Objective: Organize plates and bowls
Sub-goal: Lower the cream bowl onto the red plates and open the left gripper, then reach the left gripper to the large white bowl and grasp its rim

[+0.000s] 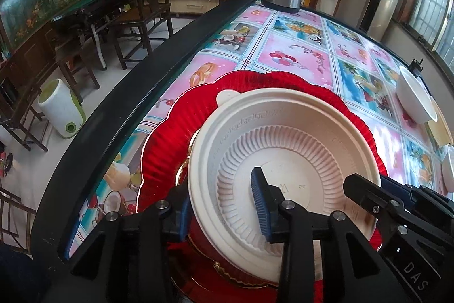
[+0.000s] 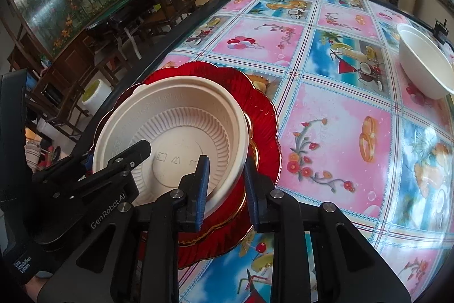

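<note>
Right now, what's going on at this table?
A person with two handheld grippers is working on the cream bowl, which sits on stacked red plates. Both grippers straddle its rim, one finger inside and one outside: the left gripper on the bowl's left side, the right gripper on its near right side. A white bowl waits at the far right of the table.

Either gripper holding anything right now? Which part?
Both straddle the rim of the cream bowl: left gripper on its left side, right gripper on its right. Not visibly clamped.
</note>
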The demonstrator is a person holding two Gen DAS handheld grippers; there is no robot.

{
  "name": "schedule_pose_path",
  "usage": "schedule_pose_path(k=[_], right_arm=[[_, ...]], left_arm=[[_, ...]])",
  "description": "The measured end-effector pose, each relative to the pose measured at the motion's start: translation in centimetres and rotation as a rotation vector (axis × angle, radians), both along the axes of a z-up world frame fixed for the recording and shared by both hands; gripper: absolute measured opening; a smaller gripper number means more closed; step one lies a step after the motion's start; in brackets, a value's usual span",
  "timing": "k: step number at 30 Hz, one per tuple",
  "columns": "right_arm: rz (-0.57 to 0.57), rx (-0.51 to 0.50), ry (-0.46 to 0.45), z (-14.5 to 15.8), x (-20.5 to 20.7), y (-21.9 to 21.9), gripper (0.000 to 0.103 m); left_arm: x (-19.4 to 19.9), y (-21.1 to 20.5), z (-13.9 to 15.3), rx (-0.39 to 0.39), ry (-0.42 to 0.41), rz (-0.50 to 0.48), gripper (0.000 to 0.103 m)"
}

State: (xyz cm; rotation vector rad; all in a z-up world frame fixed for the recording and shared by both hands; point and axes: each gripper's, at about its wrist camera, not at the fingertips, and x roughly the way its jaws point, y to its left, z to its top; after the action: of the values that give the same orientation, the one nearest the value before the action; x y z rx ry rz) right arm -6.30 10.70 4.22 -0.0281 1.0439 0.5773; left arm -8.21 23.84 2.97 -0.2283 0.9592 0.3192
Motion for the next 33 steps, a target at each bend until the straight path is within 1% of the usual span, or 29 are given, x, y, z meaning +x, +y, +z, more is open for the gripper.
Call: schedule_pose_path(k=[2, 3, 4, 5, 6, 9, 13, 16, 22, 24, 28, 33], right_arm=[[-0.002, -0.001, -0.003, 0.1, -0.1, -0.1, 0.026], [-0.006, -0.003, -0.009, 0.2, -0.2, -0.1, 0.029], [-0.011, -0.005, -0.018, 0.4, -0.2, -0.2, 0.033], [-0.018, -0.01, -0.029, 0.5, -0.3, -0.3, 0.041], [-0.015, 0.0, -0.034, 0.8, -0.3, -0.4, 0.043], [-0.021, 0.007, -0.04, 1.2, -0.4, -0.7, 0.043], [-0.027, 0.05, -0.053, 2.2, -0.7, -1.5, 0.043], [-0.037, 0.065, -0.077, 3.2, -1.1, -2.5, 0.043], [-0.083, 0.091, -0.109, 4.8, -1.4, -5.1, 0.043], [-0.108, 0.1, -0.113, 5.1, -1.3, -6.4, 0.043], [-0.155, 0.112, -0.113, 5.3, -1.1, -8.9, 0.043], [-0.214, 0.1, -0.106, 5.3, -0.5, -12.0, 0.043]], left_arm=[[-0.3, -0.1, 0.4, 0.003, -0.019, 0.001, 0.051], [-0.3, 0.0, 0.6, 0.01, -0.029, 0.006, 0.052], [-0.4, 0.0, 0.9, 0.02, -0.04, 0.011, 0.055], [-0.5, 0.0, 1.1, 0.037, -0.048, 0.018, 0.06], [-0.7, 0.0, 1.5, 0.053, -0.063, 0.026, 0.061], [-1.0, 0.3, 2.3, 0.068, -0.101, 0.039, 0.062], [-1.2, 0.1, 3.3, 0.088, -0.135, 0.044, 0.062], [-1.3, -0.4, 3.8, 0.083, -0.156, 0.036, 0.062], [-1.0, -3.0, 5.1, 0.09, -0.192, -0.016, 0.062], [-0.7, -4.0, 5.5, 0.088, -0.201, -0.038, 0.065], [-0.1, -6.1, 6.0, 0.095, -0.217, -0.077, 0.065], [1.4, -8.9, 6.0, 0.081, -0.204, -0.131, 0.067]])
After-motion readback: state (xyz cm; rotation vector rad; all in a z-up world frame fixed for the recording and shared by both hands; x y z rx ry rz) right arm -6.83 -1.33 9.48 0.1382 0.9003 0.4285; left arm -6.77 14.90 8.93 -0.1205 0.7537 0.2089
